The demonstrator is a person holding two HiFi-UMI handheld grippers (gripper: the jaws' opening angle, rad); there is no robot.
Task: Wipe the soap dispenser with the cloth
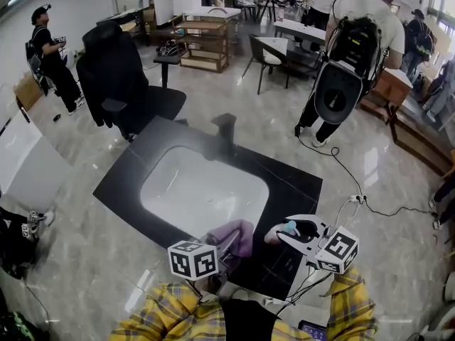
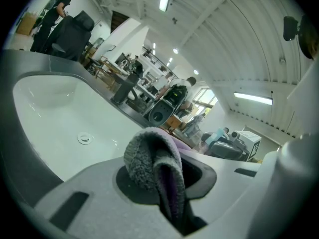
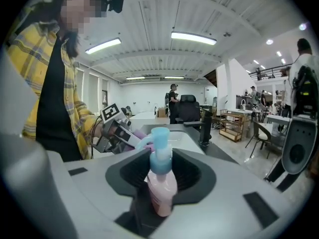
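Right hand-held gripper [image 3: 160, 176] clasps the soap dispenser [image 3: 162, 194], seemingly upright.

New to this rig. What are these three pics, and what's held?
No robot: a person holds a two-jaw gripper in each hand; the marker cubes belong to them. The head view looks down from the person's head at a dark counter with a white sink and faucet. The other two cameras ride on the grippers, looking along their jaws. The left gripper is shut on a purple cloth; the right gripper is shut on a pink soap dispenser with a blue pump.
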